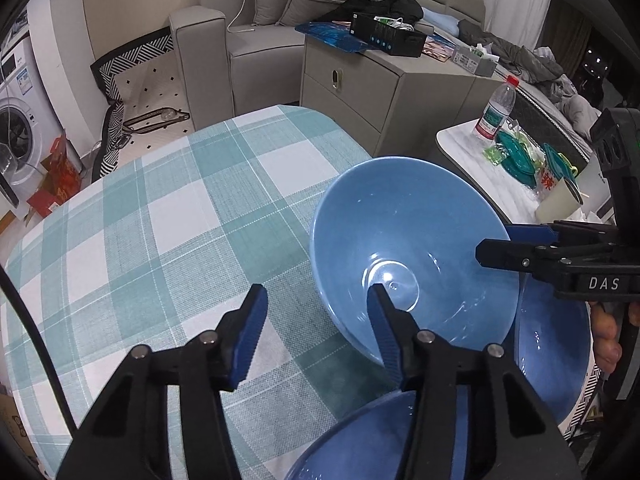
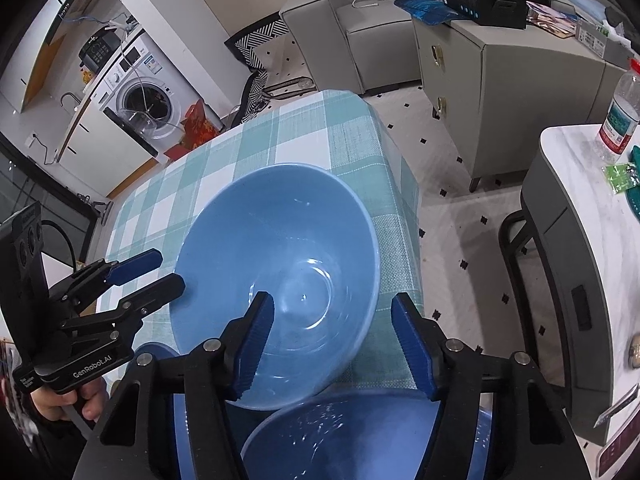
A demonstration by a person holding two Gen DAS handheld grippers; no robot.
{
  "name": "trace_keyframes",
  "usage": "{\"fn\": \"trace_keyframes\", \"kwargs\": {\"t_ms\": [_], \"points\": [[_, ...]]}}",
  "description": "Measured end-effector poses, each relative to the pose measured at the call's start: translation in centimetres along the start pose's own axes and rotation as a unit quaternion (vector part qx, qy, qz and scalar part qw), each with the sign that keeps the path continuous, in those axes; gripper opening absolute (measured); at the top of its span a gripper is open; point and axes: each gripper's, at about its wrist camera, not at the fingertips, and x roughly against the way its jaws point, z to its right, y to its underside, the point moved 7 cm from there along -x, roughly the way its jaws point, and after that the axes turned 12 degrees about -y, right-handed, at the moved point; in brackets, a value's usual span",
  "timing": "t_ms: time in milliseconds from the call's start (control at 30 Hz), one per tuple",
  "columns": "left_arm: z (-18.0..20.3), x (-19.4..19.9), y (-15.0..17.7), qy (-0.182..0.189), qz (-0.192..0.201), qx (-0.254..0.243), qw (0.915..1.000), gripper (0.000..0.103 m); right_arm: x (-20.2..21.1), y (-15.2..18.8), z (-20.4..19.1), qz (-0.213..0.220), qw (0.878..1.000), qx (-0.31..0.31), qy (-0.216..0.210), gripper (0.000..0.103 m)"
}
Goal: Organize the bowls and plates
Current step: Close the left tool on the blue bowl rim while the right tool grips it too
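**Ana:** Right now, which way is the big bowl (image 1: 404,240) lying from each set of fingers?

**Ben:** It is tilting between the two of them. The left gripper (image 1: 318,330) is straddling the bowl's left rim, one finger sitting inside the bowl and the other hanging outside over the bench (image 1: 160,220). The right gripper (image 2: 334,338) is doing the same on the opposite rim, one finger inside, one outside.

**Ana:** Are they pinching it?

**Ben:** Both pairs are standing partly spread with the wall between them. I am not seeing the pads pressing on it, so I am reading both as not yet gripping.

**Ana:** Which hand is nearer?

**Ben:** Neither, as far as I can tell; both are sitting at the rim, facing each other across the bowl.

**Ana:** And how is the bowl looking?

**Ben:** Light blue, glossy, wide and flaring, with a small ringed base. It is leaning on darker blue dishes (image 1: 556,344) at the near edge of the checked green-and-white bench, its mouth tipping toward the cameras.

**Ana:** So the coming move?

**Ben:** I am judging it as closing on both rims together, then lifting level.
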Motion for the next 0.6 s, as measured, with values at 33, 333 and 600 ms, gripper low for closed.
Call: {"fn": "trace_keyframes", "kwargs": {"t_ms": [33,333,600], "points": [[0.1,-0.1,0.0,0.001,0.000,0.000,1.0000,0.050,0.0,0.1,0.0,-0.002,1.000,0.000,0.000,0.062],[0.6,-1.0,0.3,0.012,-0.013,-0.002,0.9998,0.037,-0.7,0.2,0.2,-0.006,1.000,0.002,0.005,0.052],[0.7,-1.1,0.2,0.021,-0.013,-0.002,0.9997,0.031,-0.6,0.3,0.9,-0.008,1.000,-0.002,0.014,0.035]]}}
